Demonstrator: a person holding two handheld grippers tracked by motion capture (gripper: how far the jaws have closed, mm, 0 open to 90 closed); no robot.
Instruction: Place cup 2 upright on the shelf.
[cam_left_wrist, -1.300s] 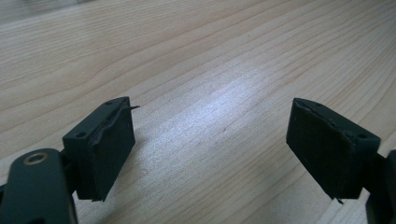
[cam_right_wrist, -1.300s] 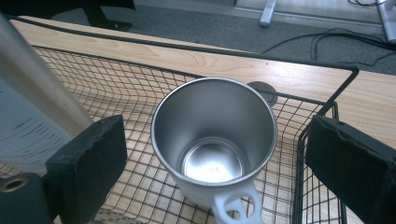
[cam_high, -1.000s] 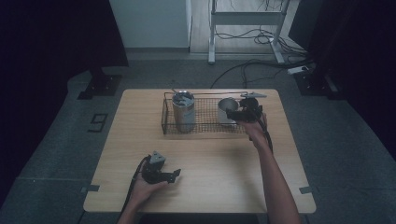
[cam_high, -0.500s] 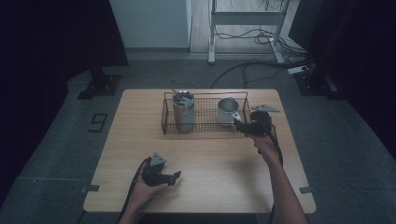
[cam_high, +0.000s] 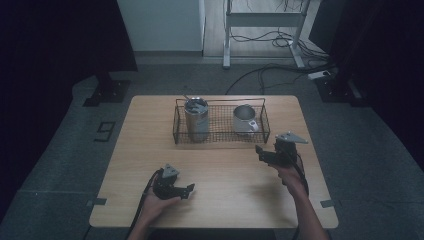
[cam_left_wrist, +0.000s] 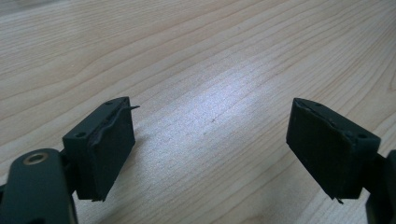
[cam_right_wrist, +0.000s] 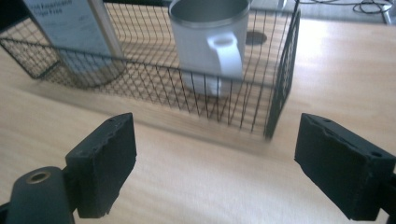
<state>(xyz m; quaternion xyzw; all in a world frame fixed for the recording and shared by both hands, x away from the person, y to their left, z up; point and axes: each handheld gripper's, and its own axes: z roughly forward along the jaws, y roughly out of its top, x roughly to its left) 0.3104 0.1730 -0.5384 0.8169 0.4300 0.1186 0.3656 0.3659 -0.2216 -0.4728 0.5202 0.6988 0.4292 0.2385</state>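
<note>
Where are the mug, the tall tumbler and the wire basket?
mug (cam_right_wrist: 208, 44): right gripper view, on its white side above the handle.
tumbler (cam_high: 196, 122): high view, on its steel side.
basket (cam_high: 220, 141): high view, on its near wire wall.

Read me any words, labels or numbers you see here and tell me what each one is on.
"Free": end of the second print line on the tall tumbler's label in the wire basket, in the right gripper view.
The label's first line and its smaller print: too blurred to read.
"9" or "6": mark on the floor left of the table; which way it reads is unclear.
White mug: no print seen.
</note>
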